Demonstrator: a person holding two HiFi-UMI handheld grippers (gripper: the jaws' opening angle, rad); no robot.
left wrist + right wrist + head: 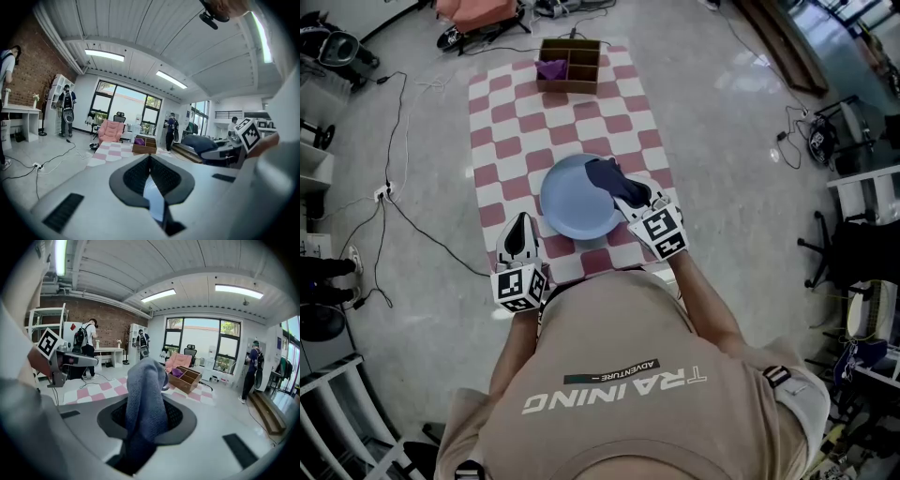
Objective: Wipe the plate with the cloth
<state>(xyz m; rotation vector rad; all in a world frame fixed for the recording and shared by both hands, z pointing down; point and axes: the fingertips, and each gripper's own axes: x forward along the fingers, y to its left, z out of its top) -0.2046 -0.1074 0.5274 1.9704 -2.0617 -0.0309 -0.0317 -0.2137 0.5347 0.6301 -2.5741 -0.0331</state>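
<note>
At the near left edge of the checked mat (502,112) on the floor, the left gripper (522,220) hovers just beside the plate's left rim. Its fingers (136,176) are clenched tip to tip with nothing gripped. A pale strip shows in the gap behind the tips, and I cannot tell what it is.

The blue plate (567,202) lies in the middle of the mat. Its surface looks plain, with no marks I can make out, so the pictures do not tell how much of it has been wiped.

Over the plate's far right part hangs the dark cloth (609,176). It is bunched and clamped between the fingers of the right gripper (636,201), which reaches in from the near right. Whether the cloth touches the plate cannot be told from above.

A divided wooden box (569,64) sits at the mat's far end.

My judgement: the cloth is in hand and at the plate, so fetching is done. Passes across the left and near parts look left to do.
</note>
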